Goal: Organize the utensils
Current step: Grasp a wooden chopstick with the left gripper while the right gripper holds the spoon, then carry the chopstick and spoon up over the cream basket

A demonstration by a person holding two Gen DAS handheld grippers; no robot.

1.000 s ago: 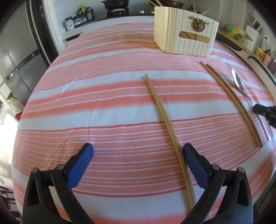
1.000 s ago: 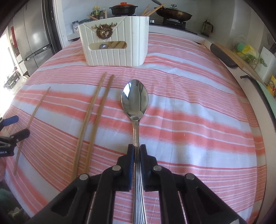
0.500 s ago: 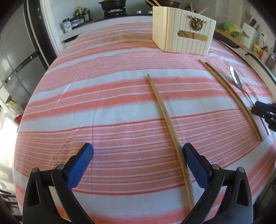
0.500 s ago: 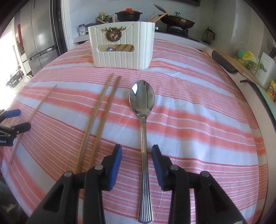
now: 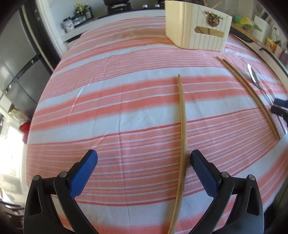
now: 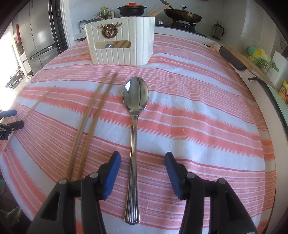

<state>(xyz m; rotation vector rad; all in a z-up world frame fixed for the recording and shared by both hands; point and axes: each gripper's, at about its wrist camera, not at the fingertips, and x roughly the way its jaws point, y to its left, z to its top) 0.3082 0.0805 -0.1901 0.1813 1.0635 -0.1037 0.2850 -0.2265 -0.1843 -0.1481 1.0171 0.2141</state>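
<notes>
A steel spoon (image 6: 134, 126) lies on the striped cloth, its handle between the open fingers of my right gripper (image 6: 142, 160). A pair of wooden chopsticks (image 6: 90, 118) lies to its left. A single chopstick (image 5: 181, 136) lies between the open fingers of my left gripper (image 5: 144, 160), close to the right finger. The white utensil holder (image 6: 122, 43) stands at the far side and shows in the left wrist view (image 5: 196, 30). The pair (image 5: 252, 97) and spoon (image 5: 253, 77) show at the right of the left wrist view.
The table (image 6: 207, 108) carries a pink and white striped cloth. Behind it are a stove with a pot (image 6: 132, 9) and a pan (image 6: 183, 14). A fridge (image 6: 36, 36) stands at the left. A cutting board (image 6: 241, 57) lies along the right edge.
My right gripper has let go of the spoon's handle and opened wide; the spoon now lies on the cloth. My left gripper has shifted so the single chopstick sits inside its right finger.
</notes>
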